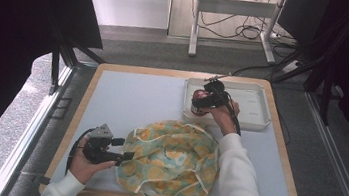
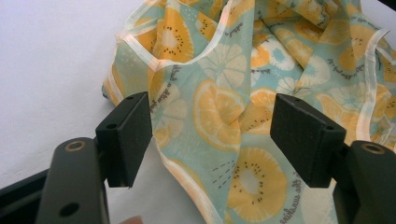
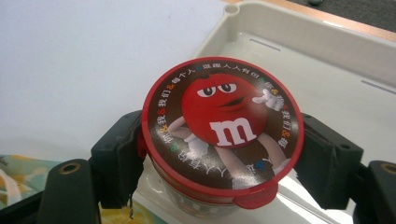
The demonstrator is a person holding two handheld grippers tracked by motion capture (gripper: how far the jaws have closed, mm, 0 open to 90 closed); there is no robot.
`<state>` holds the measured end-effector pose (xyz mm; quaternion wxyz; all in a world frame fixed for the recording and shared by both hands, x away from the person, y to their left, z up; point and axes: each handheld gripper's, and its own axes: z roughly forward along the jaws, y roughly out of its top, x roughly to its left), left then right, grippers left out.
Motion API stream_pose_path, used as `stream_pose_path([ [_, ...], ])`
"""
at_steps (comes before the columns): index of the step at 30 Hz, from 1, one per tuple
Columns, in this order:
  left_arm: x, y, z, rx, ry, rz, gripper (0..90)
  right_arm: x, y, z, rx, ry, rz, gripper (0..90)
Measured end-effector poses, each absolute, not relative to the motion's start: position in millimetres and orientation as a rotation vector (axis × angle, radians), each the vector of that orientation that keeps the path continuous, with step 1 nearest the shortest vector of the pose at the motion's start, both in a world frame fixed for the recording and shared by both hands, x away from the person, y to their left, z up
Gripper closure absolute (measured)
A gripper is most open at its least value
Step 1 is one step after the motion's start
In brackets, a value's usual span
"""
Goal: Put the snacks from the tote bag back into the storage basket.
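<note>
On the pale table, my right gripper clamps the candy tub at the tray's near corner; bagging remains, my left gripper wide beside the fruit-print bag.

The cloth bag is showing thin, slightly sheeny fabric, creasing softly, edged in smooth pale binding. The candy jar is gleaming: glossy red plastic lid, clear plastic wall below. The tray is looking like smooth off-white plastic, catching glare. The table is lying matt pale, rimmed in wood.
</note>
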<state>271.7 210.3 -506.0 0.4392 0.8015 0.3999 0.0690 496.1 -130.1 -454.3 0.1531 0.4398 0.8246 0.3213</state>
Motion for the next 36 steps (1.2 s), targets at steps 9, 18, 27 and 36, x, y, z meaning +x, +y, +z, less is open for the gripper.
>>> stream_pose_path([
  [9,271.8,209.7,-506.5,1.995,0.993,0.167,29.5,496.6,-131.5,-465.7,1.267,2.367,0.893,23.7],
  [18,272.2,210.1,-506.8,1.995,0.992,0.166,29.5,496.0,-129.4,-472.9,1.260,2.372,0.880,23.4],
  [27,272.7,210.1,-507.5,1.996,0.995,0.167,29.5,493.1,-129.2,-469.9,1.308,2.360,0.941,13.3],
  [36,273.7,208.6,-509.0,2.005,0.997,0.168,29.4,480.3,-137.0,-452.2,1.277,2.321,1.023,12.2],
])
